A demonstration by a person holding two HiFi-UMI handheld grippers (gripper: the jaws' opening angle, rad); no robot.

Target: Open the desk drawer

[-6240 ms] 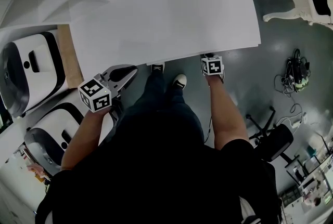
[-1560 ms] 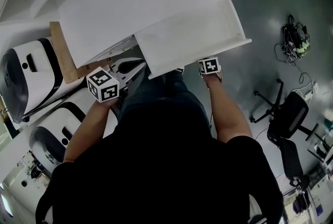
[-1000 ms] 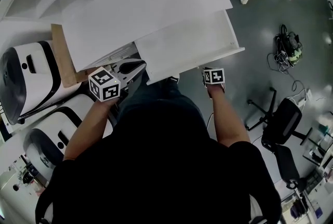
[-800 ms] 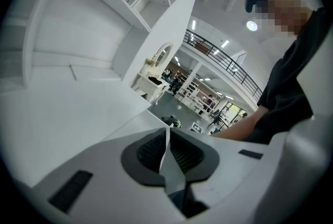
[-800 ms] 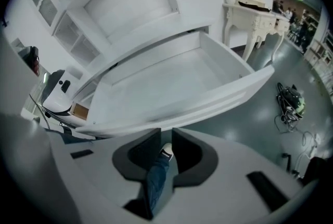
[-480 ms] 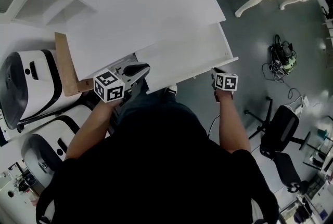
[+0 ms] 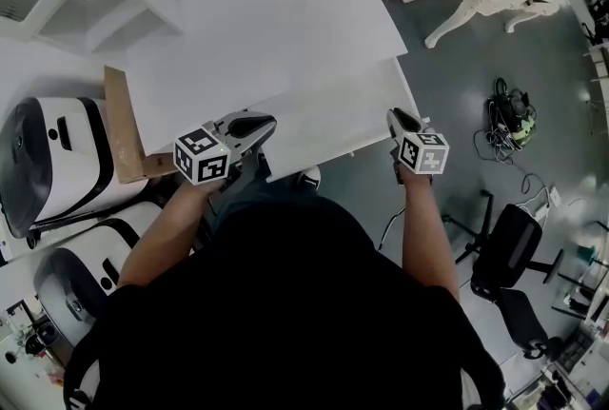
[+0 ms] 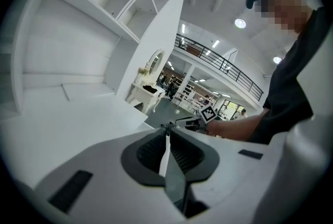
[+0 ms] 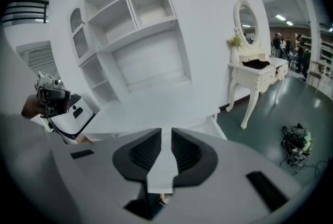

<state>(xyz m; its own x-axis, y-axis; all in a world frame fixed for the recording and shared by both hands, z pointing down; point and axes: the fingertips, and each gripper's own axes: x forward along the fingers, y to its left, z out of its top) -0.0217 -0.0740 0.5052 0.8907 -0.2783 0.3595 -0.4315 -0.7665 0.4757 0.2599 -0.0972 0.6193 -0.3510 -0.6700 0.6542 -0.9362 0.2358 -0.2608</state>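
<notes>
The drawer point(image 7: 333, 113) is now seen pulled well out from under the bench point(image 7: 257, 37), its pale inside laid open to the head view and its front edge nearest the person. Some seconds back it was shut flush under the bench top; by a second ago it had already been drawn out to about where it stands now.

What has changed within the last second is the right hand-held gripper point(image 7: 396, 119). A second ago it was tucked below the drawer's front edge, near the right corner. It has since been lifted clear and is now held just beside that corner, above the level of the front edge. Its jaws have been narrowed a little in that time, yet a plain gap is left between them. Only the bench surface is seen through that gap, and nothing is gripped.

The left hand-held gripper point(image 7: 261, 125) has hardly been shifted. It is held at the drawer's left front corner, its jaws brought together to a thin slit with nothing between them. Whether it touches the drawer cannot be told.

From this it is judged that the pull has been finished and the drawer released. The task appears to be done, or very nearly so, with only the withdrawal of both hands left.
</notes>
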